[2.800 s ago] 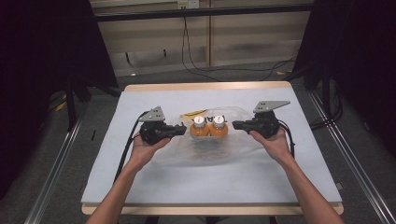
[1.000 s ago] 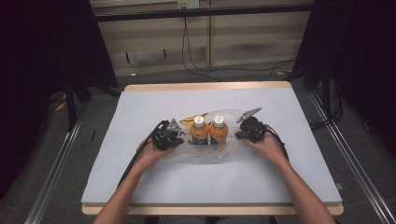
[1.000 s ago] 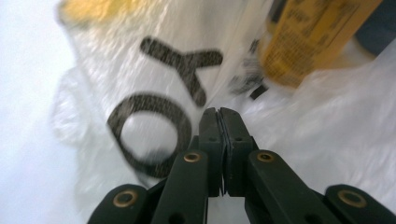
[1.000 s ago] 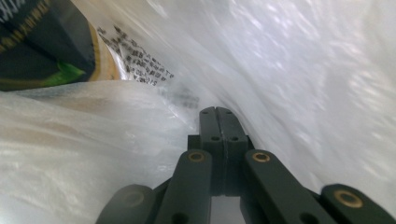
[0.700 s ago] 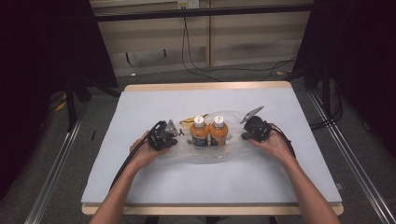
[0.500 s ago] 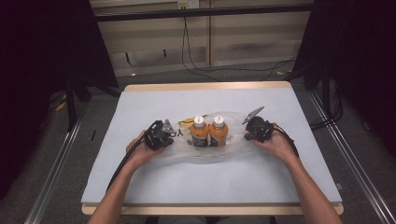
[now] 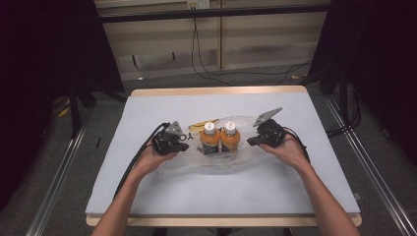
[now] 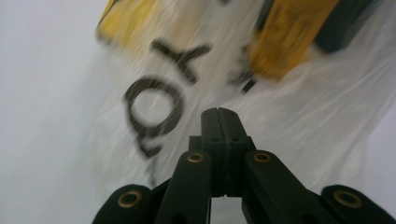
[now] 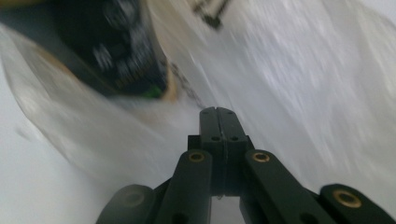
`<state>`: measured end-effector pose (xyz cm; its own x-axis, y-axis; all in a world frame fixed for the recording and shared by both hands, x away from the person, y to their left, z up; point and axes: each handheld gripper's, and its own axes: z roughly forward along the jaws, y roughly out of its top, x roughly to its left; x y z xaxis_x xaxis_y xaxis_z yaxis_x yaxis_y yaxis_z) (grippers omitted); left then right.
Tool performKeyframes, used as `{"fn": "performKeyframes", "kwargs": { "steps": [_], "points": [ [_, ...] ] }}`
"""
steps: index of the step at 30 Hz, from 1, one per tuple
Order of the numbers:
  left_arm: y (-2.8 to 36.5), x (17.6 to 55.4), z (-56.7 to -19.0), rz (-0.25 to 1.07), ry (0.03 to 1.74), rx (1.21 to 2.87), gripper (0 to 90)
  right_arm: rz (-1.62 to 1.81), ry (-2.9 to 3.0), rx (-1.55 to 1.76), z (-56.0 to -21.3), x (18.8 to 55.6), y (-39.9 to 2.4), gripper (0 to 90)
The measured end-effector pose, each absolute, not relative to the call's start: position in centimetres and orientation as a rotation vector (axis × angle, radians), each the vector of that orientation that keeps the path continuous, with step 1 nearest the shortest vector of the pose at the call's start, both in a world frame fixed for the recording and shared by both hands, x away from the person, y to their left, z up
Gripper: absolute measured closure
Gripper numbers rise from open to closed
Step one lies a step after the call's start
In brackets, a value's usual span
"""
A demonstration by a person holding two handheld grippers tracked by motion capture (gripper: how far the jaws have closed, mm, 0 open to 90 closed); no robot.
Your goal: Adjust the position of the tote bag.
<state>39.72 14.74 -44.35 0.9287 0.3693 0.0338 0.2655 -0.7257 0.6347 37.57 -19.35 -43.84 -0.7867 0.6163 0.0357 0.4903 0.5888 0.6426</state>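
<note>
From the high view, the left gripper (image 7: pixel 183 146) and the right gripper (image 7: pixel 252 142) sit at opposite ends of a clear plastic bag (image 7: pixel 216 164) lying on the pale counter (image 7: pixel 147 191). Two orange bottles (image 7: pixel 220 140) with white caps stand upright side by side between the two grippers, on or in the bag, closer to the grippers' tips than to the person's hands. Just beyond the left gripper's tip, behind the bottles, lies something yellow (image 7: pixel 198 126), too small there to name. Each gripper's cable trails back along the forearm.

The left gripper view adds what the high view cannot resolve: the left gripper (image 8: pixel 218 112) has its jaws pressed together, flat face to flat face, with the bag's film (image 8: pixel 303 112) spread right at the tip. Whether a fold of film is caught between them cannot be told. Ahead of the tip the bag carries blurred black lettering (image 8: pixel 159 112), and past that, at the frame's top, an orange bottle (image 8: pixel 289 37) and a yellow shape (image 8: pixel 121 23).

The right gripper view shows the right gripper (image 9: pixel 218 111) likewise closed tight, crinkled film (image 9: pixel 299 79) all around its tip, and ahead to the left a dark bottle label (image 9: pixel 126 51) seen through the plastic. It is too blurred to tell whether film is pinched.
</note>
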Motion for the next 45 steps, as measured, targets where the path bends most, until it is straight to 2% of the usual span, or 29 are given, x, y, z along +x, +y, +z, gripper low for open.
{"fn": "performKeyframes", "kwargs": {
  "steps": [5, 10, 17, 21, 23, 27, 37, 45],
  "points": [
    [12.3, 40.1, -44.6, 0.189, 0.405, 2.459, 90.0, 1.033, 2.643, 0.897, -44.0, 39.1, -17.2, 90.0],
    [10.9, 40.6, -46.0, 0.179, 0.380, 2.517, 90.0, 0.991, 2.733, 0.916, -45.8, 40.0, -16.2, 90.0],
    [12.7, 40.7, -46.2, 0.241, 0.386, 2.602, 90.0, 0.700, 2.682, 1.001, -46.4, 40.4, -17.0, 90.0],
    [13.8, 40.8, -46.0, 0.278, 0.402, 2.637, 90.0, 0.653, 2.694, 1.001, -46.2, 40.2, -18.3, 90.0],
    [14.1, 40.6, -46.0, 0.364, 0.398, 2.677, 90.0, 0.627, 2.701, 0.998, -46.1, 39.9, -18.9, 90.0],
    [14.8, 40.8, -45.9, 0.394, 0.414, 2.700, 90.0, 0.563, 2.733, 0.941, -45.9, 39.2, -19.8, 90.0],
    [16.1, 40.6, -45.9, 0.376, 0.411, 2.711, 90.0, 0.462, 2.728, 0.910, -45.7, 37.2, -21.6, 90.0],
    [17.3, 38.8, -45.8, 0.342, 0.366, 2.715, 90.0, 0.482, 2.737, 0.948, -45.6, 36.1, -22.6, 90.0]
  ]
}}
